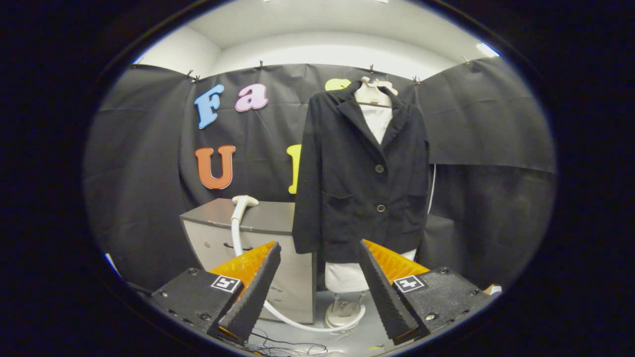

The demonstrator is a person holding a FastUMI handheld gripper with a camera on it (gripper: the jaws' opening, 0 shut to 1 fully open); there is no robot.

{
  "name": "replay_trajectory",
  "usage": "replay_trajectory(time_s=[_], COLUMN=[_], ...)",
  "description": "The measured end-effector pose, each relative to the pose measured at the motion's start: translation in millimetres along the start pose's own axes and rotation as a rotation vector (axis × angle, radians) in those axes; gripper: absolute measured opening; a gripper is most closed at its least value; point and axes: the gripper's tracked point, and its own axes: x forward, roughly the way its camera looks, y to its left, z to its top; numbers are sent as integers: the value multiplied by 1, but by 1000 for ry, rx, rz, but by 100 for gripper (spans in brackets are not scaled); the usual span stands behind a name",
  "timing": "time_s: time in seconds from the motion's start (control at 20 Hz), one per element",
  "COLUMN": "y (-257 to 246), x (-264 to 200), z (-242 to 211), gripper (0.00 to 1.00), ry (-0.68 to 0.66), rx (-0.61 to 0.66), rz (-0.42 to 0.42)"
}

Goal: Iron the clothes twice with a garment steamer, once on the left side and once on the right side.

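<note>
The gripper (317, 277) has its jaws spread wide, holding and touching nothing. Beyond the left finger stands a grey cabinet (258, 233); the garment steamer head (244, 202) lies on its tabletop, nozzle end pointing back toward the wall, and its white hose (237, 238) runs down the cabinet front and curls across the floor. To the right, ahead of the fingers, a dark jacket (362, 178) hangs upright, front facing the gripper, on a white mannequin stand (345, 312)
</note>
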Motion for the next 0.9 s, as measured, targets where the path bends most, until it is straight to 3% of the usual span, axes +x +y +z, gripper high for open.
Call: replay_trajectory(time_s=[0.55,0.9], y=[138,239], x=[188,296], z=[75,61], gripper=[97,97], ry=[30,180], rx=[-33,-63], rz=[232,351])
